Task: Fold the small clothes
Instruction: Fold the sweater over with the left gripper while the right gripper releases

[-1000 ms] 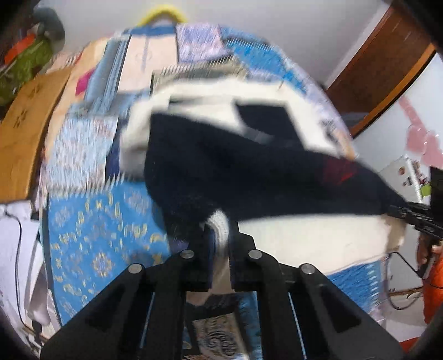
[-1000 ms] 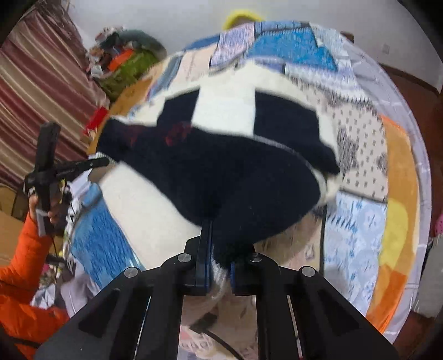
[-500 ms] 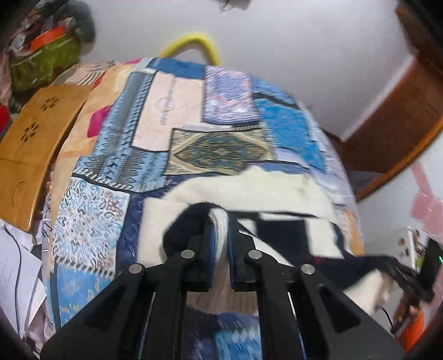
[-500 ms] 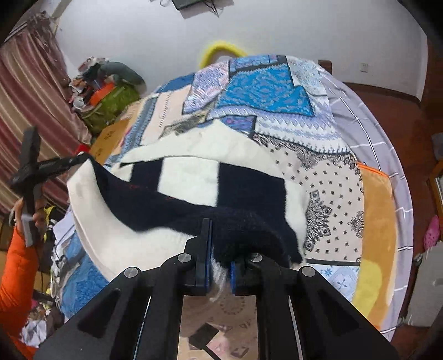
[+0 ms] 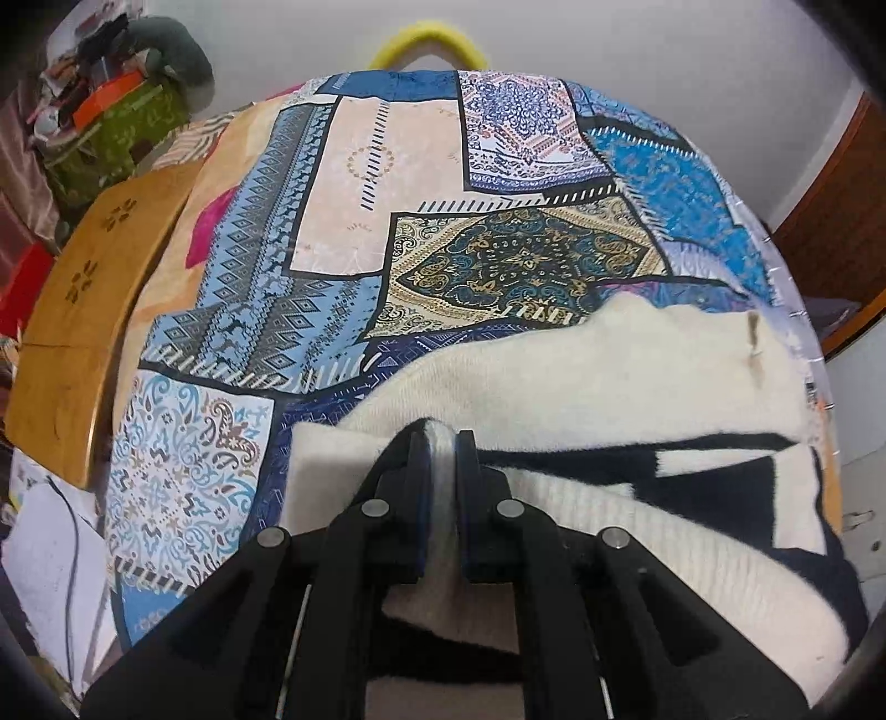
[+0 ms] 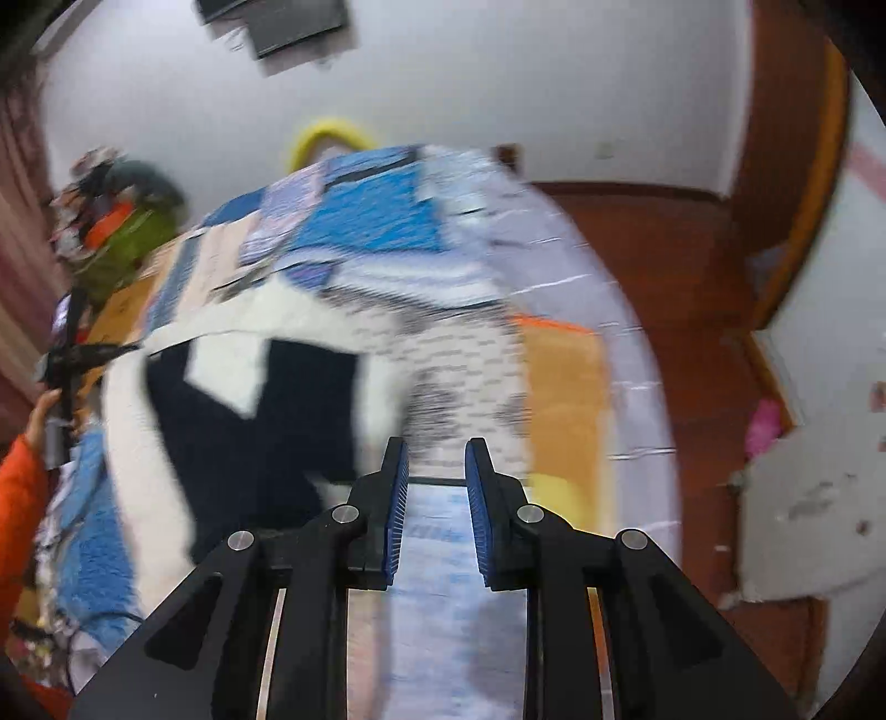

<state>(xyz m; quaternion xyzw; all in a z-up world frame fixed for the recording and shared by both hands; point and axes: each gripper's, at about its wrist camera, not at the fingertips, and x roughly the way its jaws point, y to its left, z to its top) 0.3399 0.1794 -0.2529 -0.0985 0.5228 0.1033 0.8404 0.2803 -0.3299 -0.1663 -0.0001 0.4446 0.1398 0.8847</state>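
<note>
Pinching a white ribbed edge of the sweater (image 5: 581,382), the left gripper (image 5: 441,443) has its jaws nearly together with the cloth pressed tight between the blue pads. Just beyond them the cream and dark blue knit lies folded over on the patchwork bedspread (image 5: 343,183), bunched toward the near right part of the bed as that camera sees it. The right gripper (image 6: 437,451) holds nothing: its jaws have just been opening and now stand a narrow gap apart, with only bedspread showing between the ridged blue pads. From that side, which is blurred, the sweater (image 6: 260,399) lies off to the left of the fingers, apart from them, dark blue blocks against white. At its far left edge the left gripper (image 6: 119,349) shows as a black shape, gripped by a hand (image 6: 44,407) above an orange sleeve (image 6: 19,498). Farther off, a wooden board (image 5: 83,310) runs along the left side of the bed. Beyond it sits a green bag (image 5: 116,133) heaped with clutter. A yellow loop (image 5: 426,39) rises behind the far end of the bed against the white wall (image 5: 637,44).
</note>
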